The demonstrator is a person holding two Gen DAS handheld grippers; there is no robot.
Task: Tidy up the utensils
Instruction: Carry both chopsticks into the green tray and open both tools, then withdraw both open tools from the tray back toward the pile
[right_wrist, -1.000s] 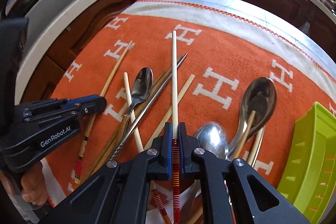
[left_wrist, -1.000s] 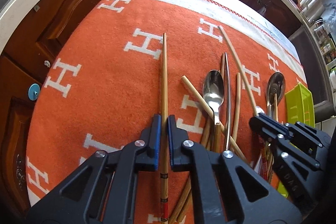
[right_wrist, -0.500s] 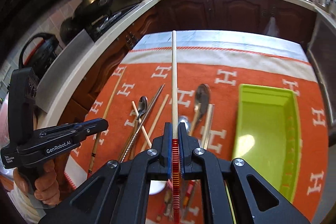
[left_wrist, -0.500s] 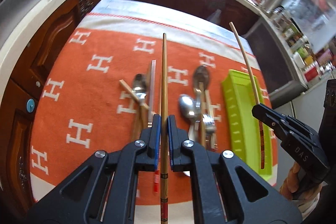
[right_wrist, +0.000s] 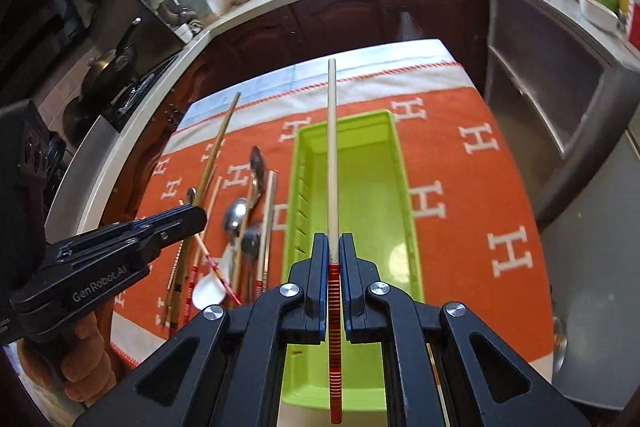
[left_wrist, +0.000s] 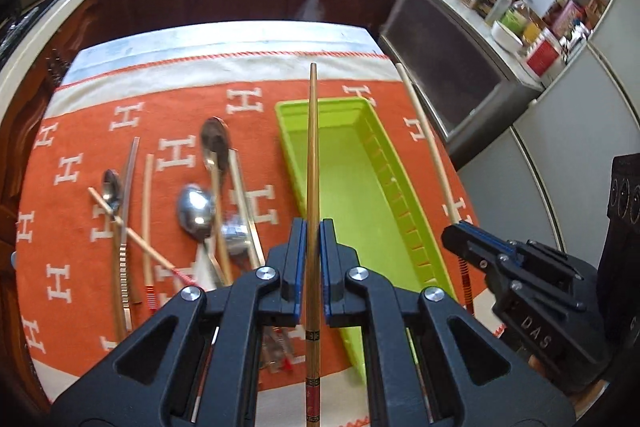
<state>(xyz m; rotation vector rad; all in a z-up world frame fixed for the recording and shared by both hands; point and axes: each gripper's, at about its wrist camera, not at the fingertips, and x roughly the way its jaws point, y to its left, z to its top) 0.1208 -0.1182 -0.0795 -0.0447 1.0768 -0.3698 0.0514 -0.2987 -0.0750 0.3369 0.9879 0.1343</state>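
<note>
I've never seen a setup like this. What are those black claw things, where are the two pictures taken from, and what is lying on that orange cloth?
No robot here: a person holds a two-finger clamp tool in each hand. Each tool carries a wide-angle camera looking forward along its fingers, so one picture comes from each hand.

The left gripper is shut on a brown chopstick. The right gripper is shut on a pale chopstick with a red-striped end. Each tool also shows at the edge of the other's picture.

Below lies an orange cloth patterned with white H letters. On it stands an empty green tray, and beside the tray is a loose heap of spoons and more chopsticks, waiting to be sorted.
</note>
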